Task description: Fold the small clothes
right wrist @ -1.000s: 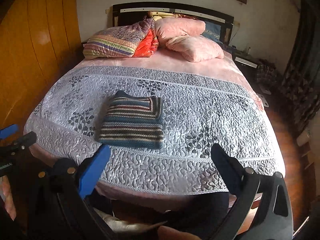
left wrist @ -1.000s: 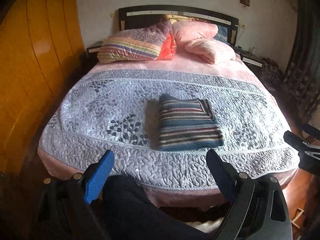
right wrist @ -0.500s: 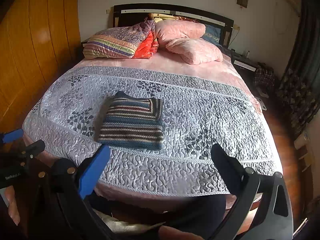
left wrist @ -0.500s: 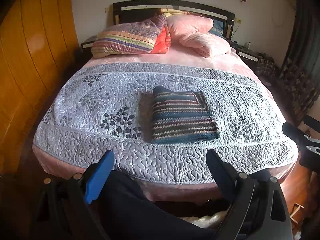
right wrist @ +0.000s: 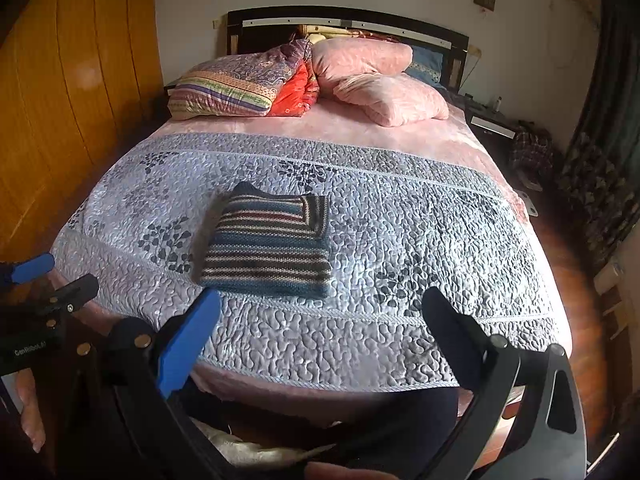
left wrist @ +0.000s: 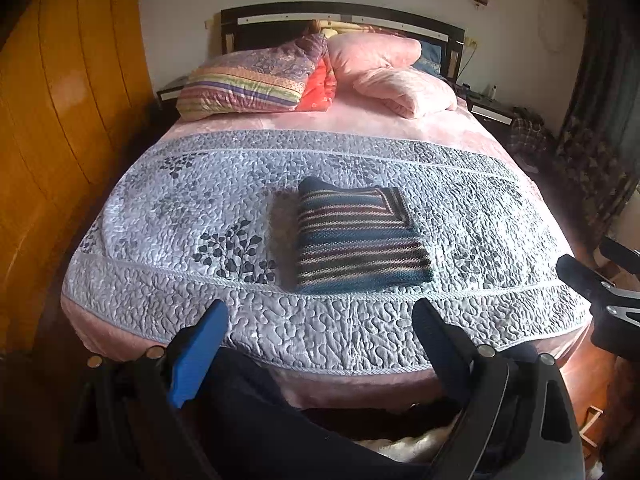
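A bedroom with a wooden wardrobe (left wrist: 60,120) at left: a folded striped sweater (left wrist: 358,240) lies flat on the bed's grey quilt (left wrist: 160,216), near the foot edge. The left gripper (left wrist: 320,336) and right gripper (right wrist: 322,330) hover short of it, jaws wide, empty.

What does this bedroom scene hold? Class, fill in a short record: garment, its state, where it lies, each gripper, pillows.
garment: striped knit sweater
state: folded into a flat rectangle
location: on the grey quilted bedspread, near the foot edge
left gripper: open, empty, short of the bed
right gripper: open, empty
pillows: striped pillow and pink pillows by the headboard
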